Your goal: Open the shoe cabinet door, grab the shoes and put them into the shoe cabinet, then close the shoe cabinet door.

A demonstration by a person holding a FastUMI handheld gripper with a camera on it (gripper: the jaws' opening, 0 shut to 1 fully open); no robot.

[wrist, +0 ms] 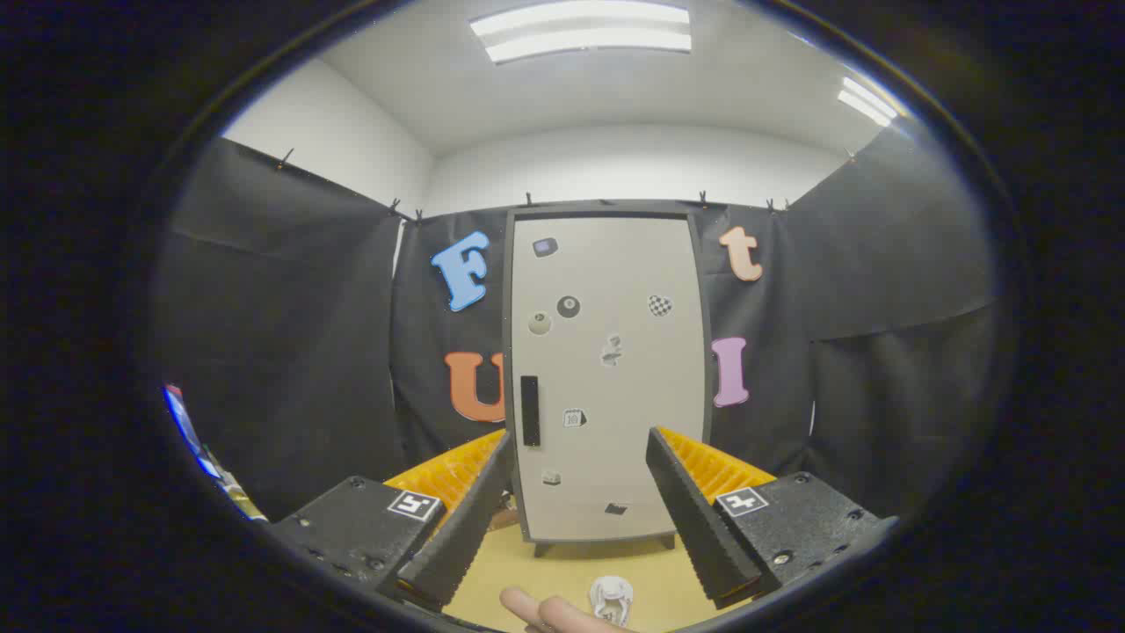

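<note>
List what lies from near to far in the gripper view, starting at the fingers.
Open gripper → bare fingers of a person's hand and small white shoe on the tan floor, between the gripper's fingers → tall pale-grey shoe cabinet, door closed, with black vertical handle → black cloth wall.

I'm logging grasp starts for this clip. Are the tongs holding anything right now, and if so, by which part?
Nothing is held. The tongs stand open and empty, facing the closed shoe cabinet; its dark door handle lies beyond them, untouched.

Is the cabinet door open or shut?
Shut: the door sits flush in its frame, handle untouched; gripper open.
</note>
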